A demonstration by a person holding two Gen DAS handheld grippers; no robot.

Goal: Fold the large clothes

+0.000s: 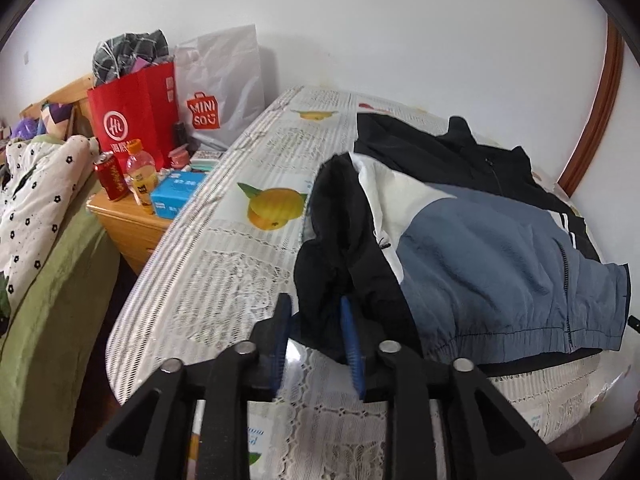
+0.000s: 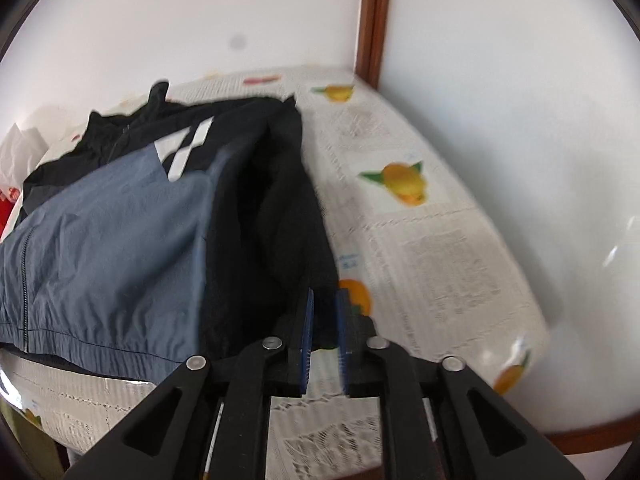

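Both sets of fingers part-open, sleeves let go

Left gripper (image 1: 318, 330) and right gripper (image 2: 325, 330) grip nothing; the jacket (image 1: 480, 236) lies on the worktop (image 1: 224, 264), black sleeves folded inward for a narrower shape, I'd guess.

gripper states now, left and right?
Left gripper: open, black sleeve of the black, blue and white jacket beside its right pad.
Right gripper: open, nothing held; black sleeve just ahead.

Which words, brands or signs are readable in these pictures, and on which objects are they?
"MINISO": white bag, on its orange logo.
"HL": red bag, in a white circle; the characters below it are partly hidden.
Blue box, bottle, can, tablecloth print: too small or blurred.
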